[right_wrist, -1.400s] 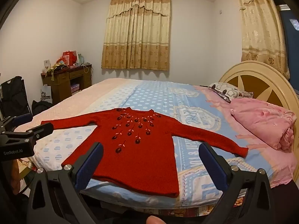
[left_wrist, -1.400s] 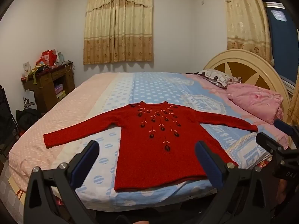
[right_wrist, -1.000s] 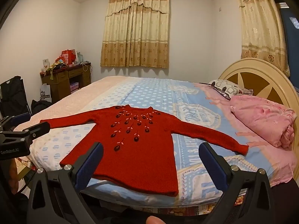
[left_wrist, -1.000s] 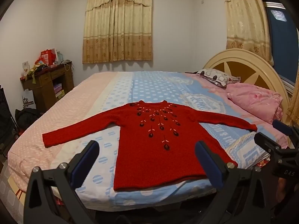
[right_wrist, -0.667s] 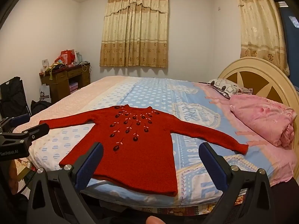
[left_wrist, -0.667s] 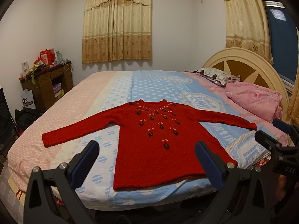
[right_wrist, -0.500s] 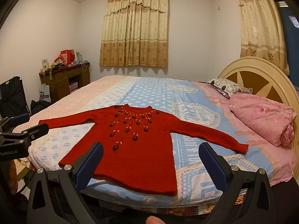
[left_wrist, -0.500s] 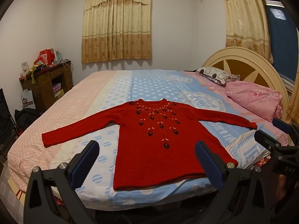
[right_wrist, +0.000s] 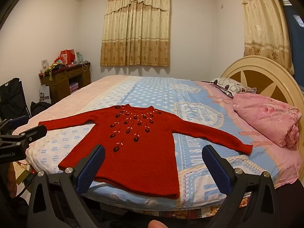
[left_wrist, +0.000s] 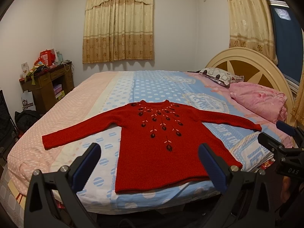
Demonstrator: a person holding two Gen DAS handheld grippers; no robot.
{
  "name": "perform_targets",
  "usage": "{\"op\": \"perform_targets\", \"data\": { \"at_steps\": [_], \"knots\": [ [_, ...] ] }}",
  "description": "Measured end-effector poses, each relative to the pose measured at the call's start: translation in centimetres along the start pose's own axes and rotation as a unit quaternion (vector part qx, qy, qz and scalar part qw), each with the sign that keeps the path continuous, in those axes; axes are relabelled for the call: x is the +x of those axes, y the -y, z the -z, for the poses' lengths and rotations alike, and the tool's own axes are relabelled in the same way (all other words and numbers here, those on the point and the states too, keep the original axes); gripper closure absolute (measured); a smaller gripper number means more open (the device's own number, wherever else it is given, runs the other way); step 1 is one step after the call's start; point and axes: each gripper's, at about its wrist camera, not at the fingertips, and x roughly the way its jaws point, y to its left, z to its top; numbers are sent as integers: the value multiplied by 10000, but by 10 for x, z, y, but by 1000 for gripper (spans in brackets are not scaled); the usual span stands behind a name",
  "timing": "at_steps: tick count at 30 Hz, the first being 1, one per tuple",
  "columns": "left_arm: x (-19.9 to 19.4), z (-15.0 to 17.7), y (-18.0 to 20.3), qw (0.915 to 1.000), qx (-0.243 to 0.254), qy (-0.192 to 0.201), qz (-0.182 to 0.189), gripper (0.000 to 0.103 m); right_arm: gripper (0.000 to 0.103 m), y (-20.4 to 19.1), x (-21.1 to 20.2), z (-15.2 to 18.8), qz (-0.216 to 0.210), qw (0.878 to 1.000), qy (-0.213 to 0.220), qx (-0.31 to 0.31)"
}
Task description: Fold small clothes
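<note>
The bed (left_wrist: 117, 87) fills most of both views, its dotted blue and pink sheet giving a broad flat surface that suits folding. Against the headboard (left_wrist: 247, 60) sit a bundled pink quilt (left_wrist: 260, 100) and a patterned pillow (left_wrist: 220, 76), well apart from the work area, probably pushed there to keep the near side free. A dark wooden desk (left_wrist: 49, 83) stands by the far wall on the left.

The red sweater (left_wrist: 161, 142) lies face up near the bed's front edge, hem toward the camera, collar away, both sleeves spread out to the sides. Laid this way, each sleeve end is open to a grasp from its own side.

The left gripper (left_wrist: 148, 163) and right gripper (right_wrist: 153, 163) hover in front of the hem, each with its 2 blue-padded fingers (right_wrist: 91, 165) spread wide and gripping nothing. Neither touches the cloth. Folding looks not yet begun; the likely first step is bringing a sleeve across the body.
</note>
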Motion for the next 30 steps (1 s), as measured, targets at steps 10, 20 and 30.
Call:
{"op": "perform_targets", "data": {
  "at_steps": [10, 20, 30],
  "knots": [
    [0, 0, 1, 10000, 7, -3, -7, 0, 1, 1, 1, 2, 6, 10000, -11, 5],
    [1, 1, 1, 10000, 8, -11, -8, 0, 1, 2, 2, 3, -10, 10000, -38, 6],
    [1, 0, 1, 10000, 3, -14, -5, 0, 1, 1, 3, 4, 2, 10000, -57, -17]
  ]
}}
